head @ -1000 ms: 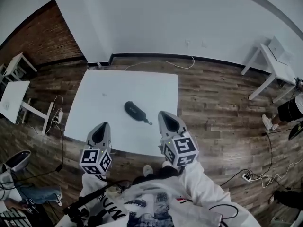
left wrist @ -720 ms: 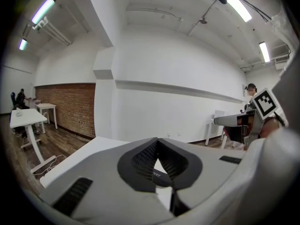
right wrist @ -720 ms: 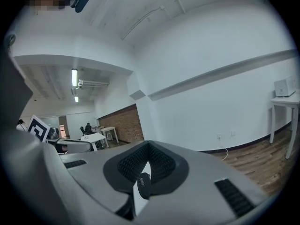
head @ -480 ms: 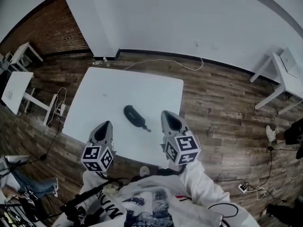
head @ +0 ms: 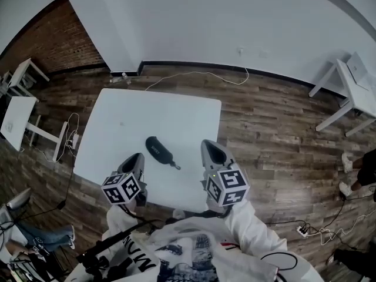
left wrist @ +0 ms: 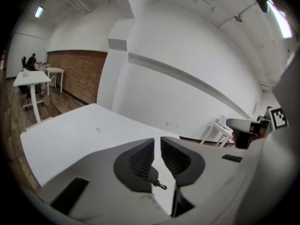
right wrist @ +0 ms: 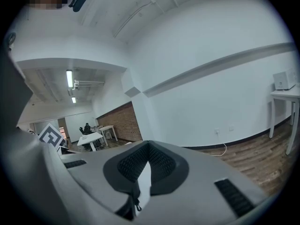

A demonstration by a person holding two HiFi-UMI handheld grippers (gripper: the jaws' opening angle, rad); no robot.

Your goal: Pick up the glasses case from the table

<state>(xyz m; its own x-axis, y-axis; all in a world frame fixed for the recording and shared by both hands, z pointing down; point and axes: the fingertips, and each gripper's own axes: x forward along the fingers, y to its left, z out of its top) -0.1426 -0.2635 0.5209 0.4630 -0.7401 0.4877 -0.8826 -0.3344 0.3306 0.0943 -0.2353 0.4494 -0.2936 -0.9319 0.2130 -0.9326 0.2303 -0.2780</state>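
Handling, judged by looks: the glasses case (head: 158, 150) is prob. light, w/ a stiff or semi-stiff shell that won't crush under a moderate squeeze. Its rounded, smooth-looking sides could slide out of the pads if pinched near an end. Best hold is likely across the narrow width at mid-length, jaws square to the long axis. The thin tail (head: 175, 166) at one end looks too small and floppy to grab. Appearance: a dark, oblong pod w/ rounded ends, lying flat and diagonal on a white square table (head: 135, 113), far end toward the left, tail end toward the right and nearer the person. It's the only obvious item on the table, in the near half, just beyond and btwn the two grippers, closer to the left one and touching neither. The left gripper (head: 136, 158) hovers over the near table edge. In its own view the left gripper (left wrist: 157, 146) has jaws opening, only a narrow slit so far, w/ nothing gripped. The right gripper (head: 210, 145) also sits at the near edge. In its own view the right gripper (right wrist: 148, 145) has its tips together and holds nothing.
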